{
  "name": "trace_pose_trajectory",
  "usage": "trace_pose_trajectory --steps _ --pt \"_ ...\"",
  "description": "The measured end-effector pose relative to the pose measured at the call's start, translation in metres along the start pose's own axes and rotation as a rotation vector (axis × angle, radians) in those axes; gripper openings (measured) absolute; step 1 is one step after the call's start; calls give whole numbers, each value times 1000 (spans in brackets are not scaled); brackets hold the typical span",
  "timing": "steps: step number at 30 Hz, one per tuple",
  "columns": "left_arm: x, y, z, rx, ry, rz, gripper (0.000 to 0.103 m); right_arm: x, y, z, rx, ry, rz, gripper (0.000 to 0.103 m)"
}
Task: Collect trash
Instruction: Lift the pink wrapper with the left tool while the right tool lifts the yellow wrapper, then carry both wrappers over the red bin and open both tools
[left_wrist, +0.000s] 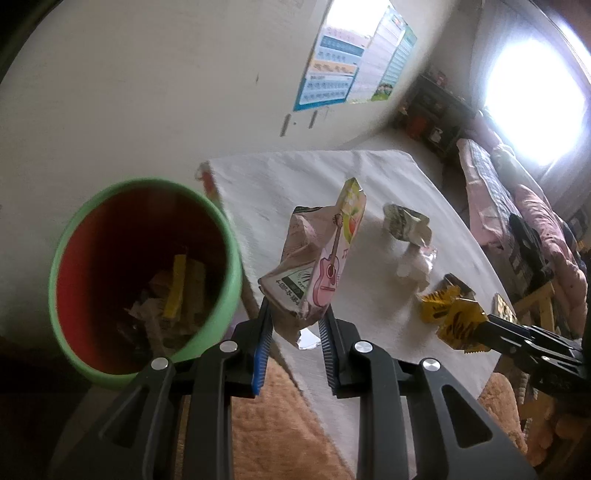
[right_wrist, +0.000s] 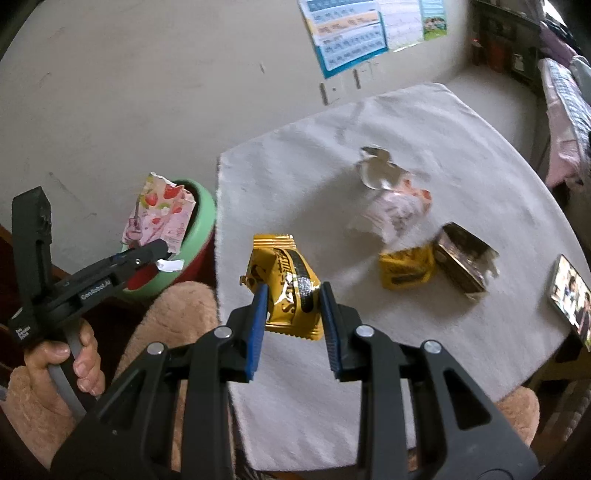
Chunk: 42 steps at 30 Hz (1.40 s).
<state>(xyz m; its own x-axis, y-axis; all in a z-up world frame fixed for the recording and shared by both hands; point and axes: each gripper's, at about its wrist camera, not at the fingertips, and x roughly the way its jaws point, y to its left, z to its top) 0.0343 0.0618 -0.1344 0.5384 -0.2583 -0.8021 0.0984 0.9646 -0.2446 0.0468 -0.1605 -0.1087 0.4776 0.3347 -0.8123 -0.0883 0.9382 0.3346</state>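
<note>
Left wrist view: bin (left_wrist: 144, 277) contents murky; both fingers clamped, pink carton (left_wrist: 317, 258), yellow wrapper (right_wrist: 286, 291).

The phone (right_wrist: 572, 295) at the right edge of the right wrist view is cut off, and its screen is too small to read. Inside the green bin (left_wrist: 221, 229) the trash is dark and blurred; only a yellow strip (left_wrist: 176, 284) is clear. The window (left_wrist: 535, 92) is overexposed, so nothing shows through it. The print on the wall posters (right_wrist: 347, 33) is too small to read.
</note>
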Motion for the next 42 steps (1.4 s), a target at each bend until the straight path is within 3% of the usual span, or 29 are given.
trace_pose_trajectory --steps 19,34,38,39,40,42 --pt "-10 71 -3 -121 -27 74 23 52 64 18 -89 83 77 28" --pt "-12 137 -11 -238 -9 191 24 108 140 58 -125 116 197 29" --pt "-13 146 -11 -263 -11 206 26 117 152 70 -98 99 235 35" --pt "-13 147 -11 -267 -10 210 35 117 153 71 -92 96 241 46" --pt "-14 148 -11 -272 -14 216 46 116 154 73 -82 90 242 50" --pt "-17 149 -12 -285 -25 212 46 111 154 71 -75 78 249 51"
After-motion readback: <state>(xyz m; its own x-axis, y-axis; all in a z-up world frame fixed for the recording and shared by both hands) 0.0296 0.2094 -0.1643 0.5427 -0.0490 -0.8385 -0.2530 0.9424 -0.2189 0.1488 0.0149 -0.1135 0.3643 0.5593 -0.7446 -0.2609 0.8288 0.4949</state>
